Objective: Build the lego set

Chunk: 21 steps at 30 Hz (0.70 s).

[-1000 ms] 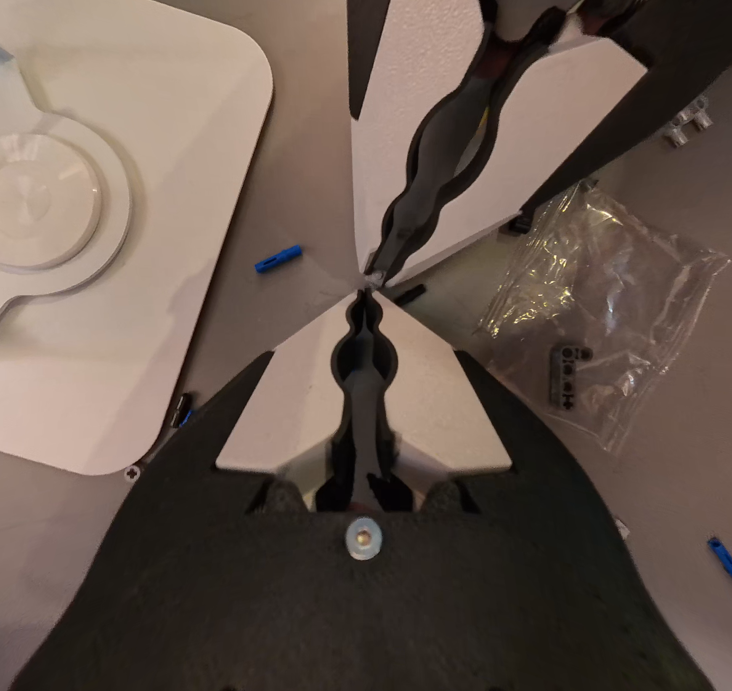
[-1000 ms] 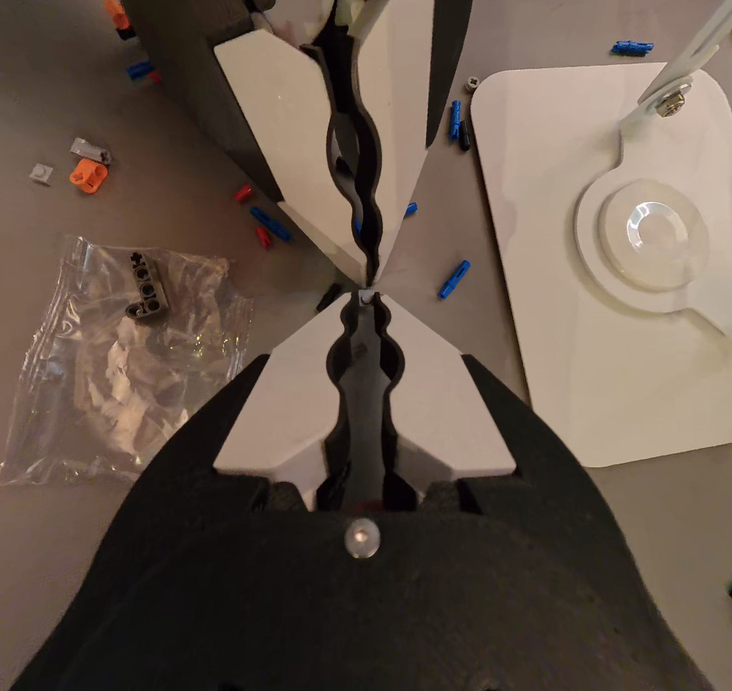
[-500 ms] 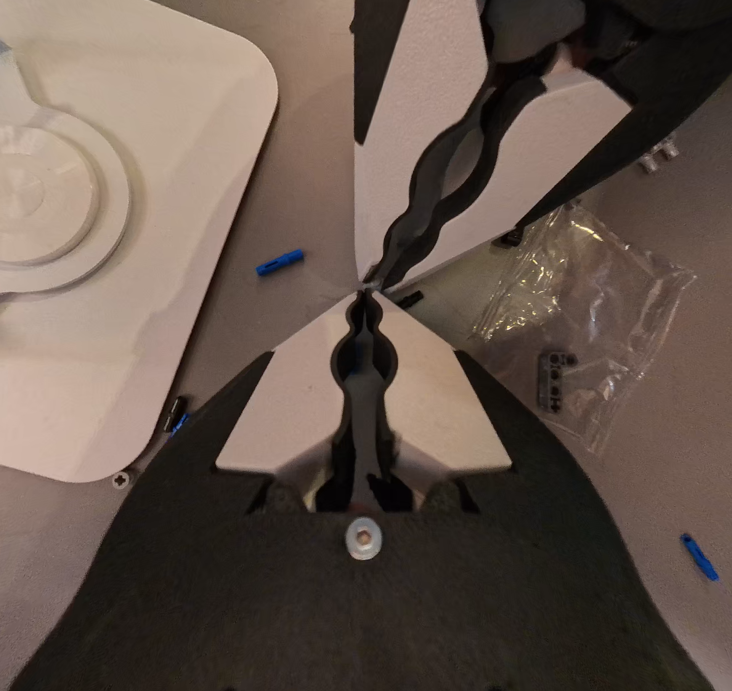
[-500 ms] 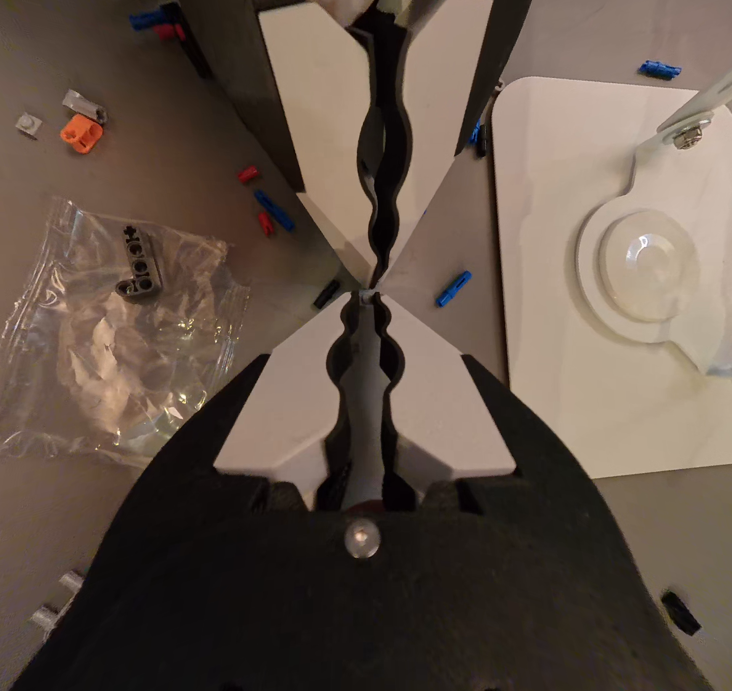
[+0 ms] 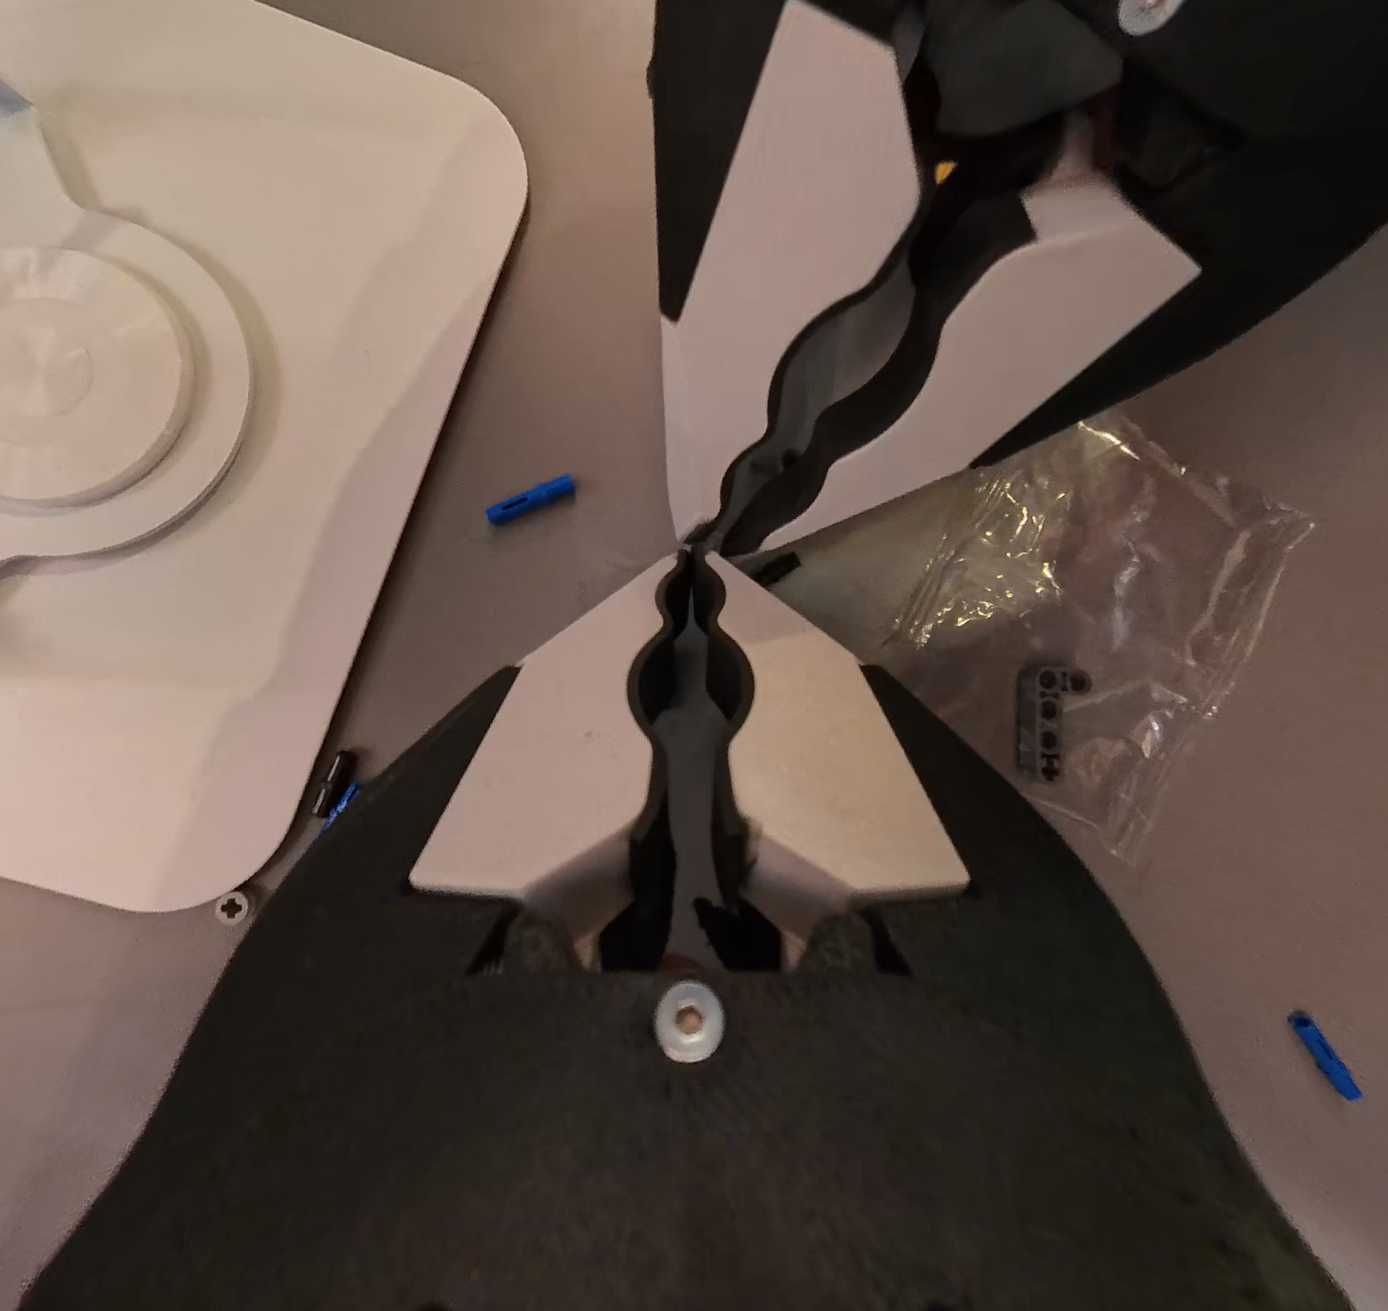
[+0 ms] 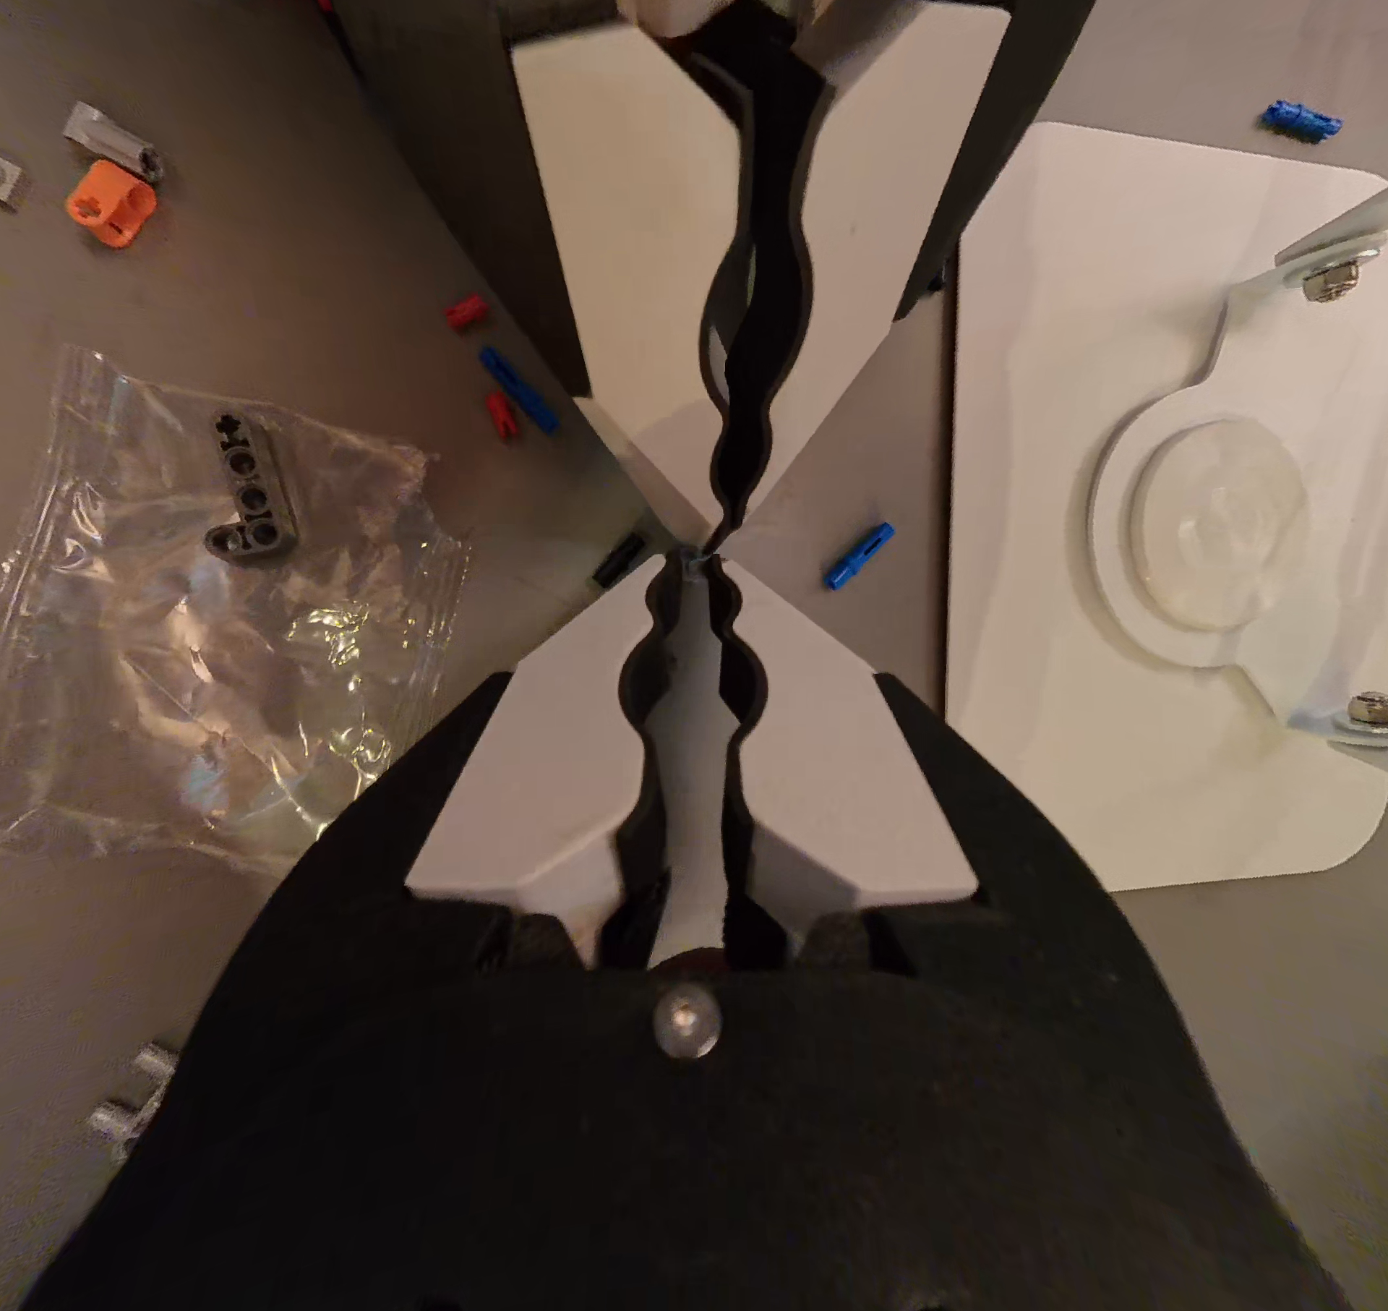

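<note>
My right gripper is shut on a tiny light grey piece at its tips, held above the grey table. My left gripper is shut too and meets it tip to tip. Whether the left also grips the piece, I cannot tell. In the right wrist view the left gripper comes down from the top. In the left wrist view the right gripper comes in from the upper right. A blue pin and a black pin lie on the table just below the tips.
A clear plastic bag has a dark grey L-shaped beam on it. A white stand base lies on the other side. An orange connector, red and blue pins and grey pieces are scattered about. Left and right tips are no more than a few centimetres apart. From either gripper's tips it is about 4 cm to the blue pin. My right wrist view looks at it from another angle.
Both grippers stay shut, tip to tip. In the right wrist view the left gripper swung from leaning left to nearly upright, and the table below drifted a little in both views.
</note>
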Available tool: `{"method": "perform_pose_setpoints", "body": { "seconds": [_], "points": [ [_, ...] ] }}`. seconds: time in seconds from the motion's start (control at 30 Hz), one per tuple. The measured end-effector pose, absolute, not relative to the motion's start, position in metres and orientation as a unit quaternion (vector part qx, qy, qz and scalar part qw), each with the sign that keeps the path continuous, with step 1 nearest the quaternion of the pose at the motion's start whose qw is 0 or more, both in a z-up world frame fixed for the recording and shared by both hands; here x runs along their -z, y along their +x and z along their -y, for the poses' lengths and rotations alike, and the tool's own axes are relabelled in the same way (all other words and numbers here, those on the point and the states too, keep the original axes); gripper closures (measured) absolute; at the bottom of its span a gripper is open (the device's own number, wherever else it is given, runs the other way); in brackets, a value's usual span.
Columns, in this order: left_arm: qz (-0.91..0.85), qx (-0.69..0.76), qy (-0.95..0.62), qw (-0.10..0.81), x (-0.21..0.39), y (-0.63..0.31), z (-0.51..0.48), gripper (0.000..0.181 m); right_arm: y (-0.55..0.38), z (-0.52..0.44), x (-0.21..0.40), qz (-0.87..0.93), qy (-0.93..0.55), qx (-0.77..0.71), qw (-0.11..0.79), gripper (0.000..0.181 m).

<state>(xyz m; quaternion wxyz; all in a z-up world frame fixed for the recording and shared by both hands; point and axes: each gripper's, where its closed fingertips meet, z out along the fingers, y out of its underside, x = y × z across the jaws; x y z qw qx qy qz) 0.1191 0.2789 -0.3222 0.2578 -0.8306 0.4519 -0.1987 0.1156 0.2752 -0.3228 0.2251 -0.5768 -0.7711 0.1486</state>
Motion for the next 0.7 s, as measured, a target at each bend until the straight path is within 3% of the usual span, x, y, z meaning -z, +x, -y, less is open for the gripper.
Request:
{"method": "perform_pose_setpoints", "body": {
  "seconds": [0.7],
  "points": [
    [-0.432,0.205,-0.845,0.239,0.3268,0.1121,-0.2781,0.181,0.1124,-0.2741,0.3240,0.779,-0.586,-0.127,0.185,0.177]
  ]
}}
